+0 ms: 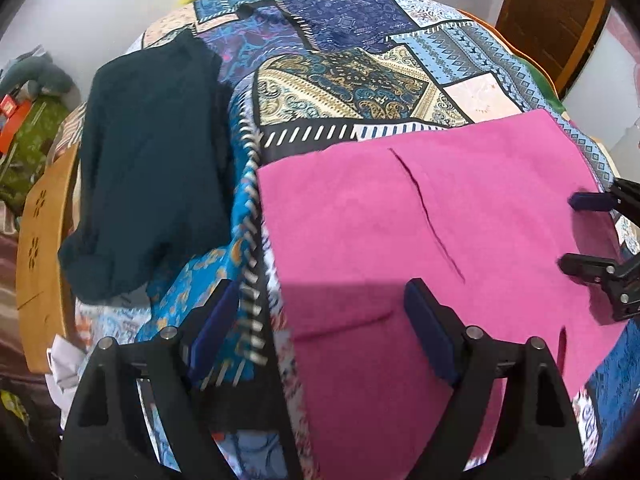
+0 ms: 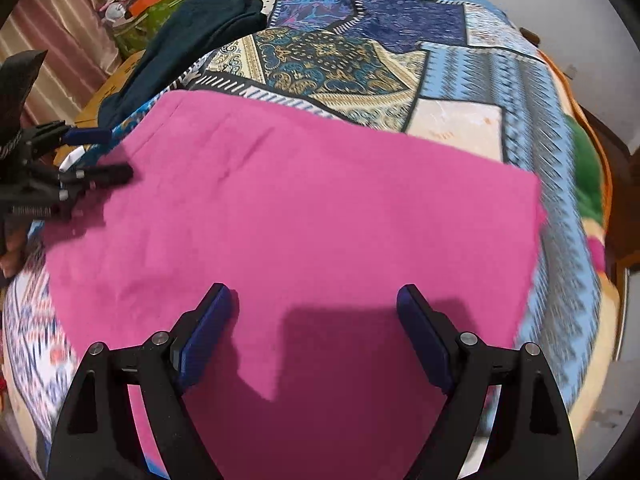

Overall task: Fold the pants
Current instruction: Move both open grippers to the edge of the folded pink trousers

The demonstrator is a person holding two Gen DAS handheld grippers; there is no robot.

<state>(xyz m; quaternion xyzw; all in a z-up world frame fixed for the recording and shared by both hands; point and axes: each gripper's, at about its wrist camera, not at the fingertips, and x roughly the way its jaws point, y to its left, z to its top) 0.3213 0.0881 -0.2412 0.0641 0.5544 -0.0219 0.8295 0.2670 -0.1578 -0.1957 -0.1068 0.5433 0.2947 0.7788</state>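
The pink pants (image 1: 420, 220) lie flat in a folded rectangle on a patchwork bedspread (image 1: 352, 80). My left gripper (image 1: 322, 296) hovers open over the pants' left edge, one finger above the pink cloth and the other above the bedspread. Nothing is between its pads. My right gripper (image 2: 315, 294) is open over the near part of the pants (image 2: 320, 208), casting a shadow on them and holding nothing. Each gripper shows in the other's view: the right gripper (image 1: 572, 232) at the pants' right side, the left gripper (image 2: 118, 154) at their left corner.
A dark teal garment (image 1: 152, 160) lies on the bedspread left of the pants, also visible as the teal garment (image 2: 192, 40). A wooden bed frame (image 1: 40, 260) and clutter (image 1: 24, 120) sit beyond the left edge. A brown door (image 1: 552, 20) stands far right.
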